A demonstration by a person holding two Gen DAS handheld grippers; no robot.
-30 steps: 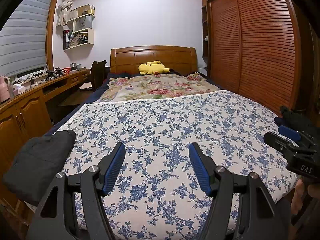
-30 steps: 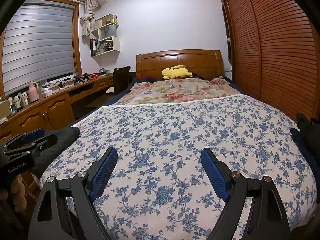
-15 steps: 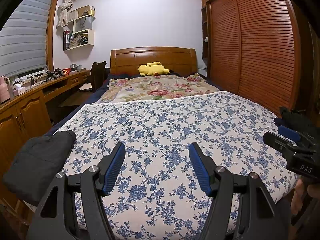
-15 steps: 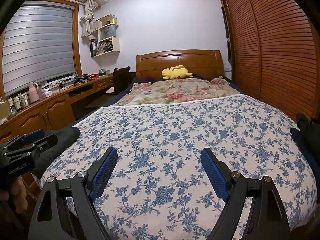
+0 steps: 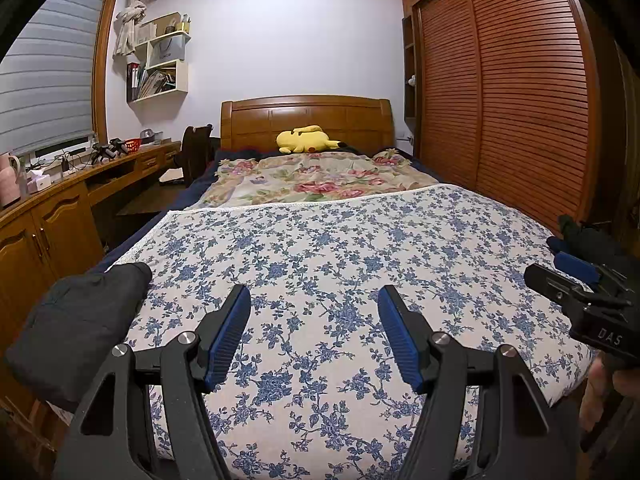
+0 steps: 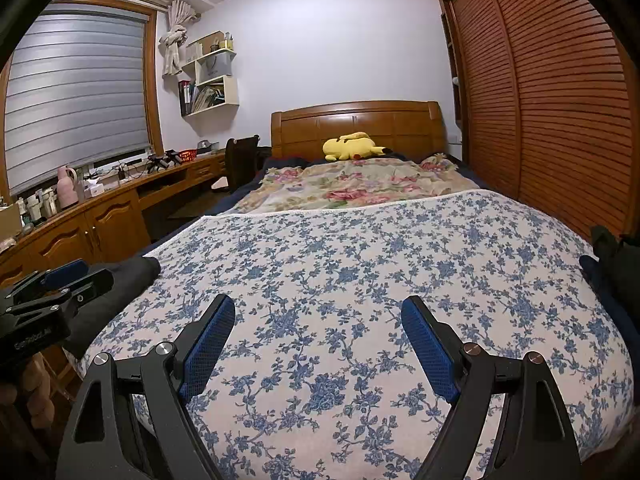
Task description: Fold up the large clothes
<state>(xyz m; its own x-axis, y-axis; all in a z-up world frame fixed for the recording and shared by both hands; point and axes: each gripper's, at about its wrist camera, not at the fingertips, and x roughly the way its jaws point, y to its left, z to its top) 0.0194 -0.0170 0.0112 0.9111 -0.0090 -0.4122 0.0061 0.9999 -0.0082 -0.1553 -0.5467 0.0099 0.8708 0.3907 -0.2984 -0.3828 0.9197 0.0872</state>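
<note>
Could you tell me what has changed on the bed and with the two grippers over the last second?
Nothing has visibly changed. The left gripper and the right gripper hang open and empty over the blue floral bedspread, as before. The folded dark garment lies on the bed's left edge and the dark clothes at its right edge, both untouched.
</note>
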